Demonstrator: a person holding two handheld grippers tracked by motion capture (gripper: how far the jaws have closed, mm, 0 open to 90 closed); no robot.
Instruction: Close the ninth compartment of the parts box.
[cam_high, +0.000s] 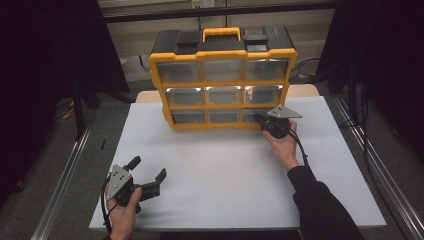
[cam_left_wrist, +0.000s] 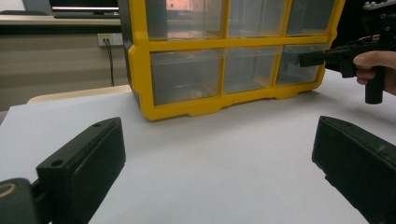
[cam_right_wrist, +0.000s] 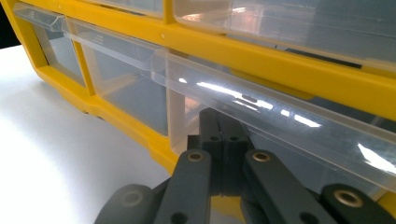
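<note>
A yellow and black drawer cabinet with clear drawers stands at the far middle of the white table. My right gripper is shut, its tips against the bottom-right drawer. In the right gripper view the closed jaws sit tucked under that drawer's clear front lip, with nothing visible between them. My left gripper rests open near the table's front left corner, pointing toward the cabinet. Between its jaws there is only bare table. The left gripper view also shows the right gripper at the drawer.
The cabinet has a yellow carry handle on its black top. Dark curtains hang at both sides. Metal rails run along the floor beside the table. A cable trails from the right gripper over the person's forearm.
</note>
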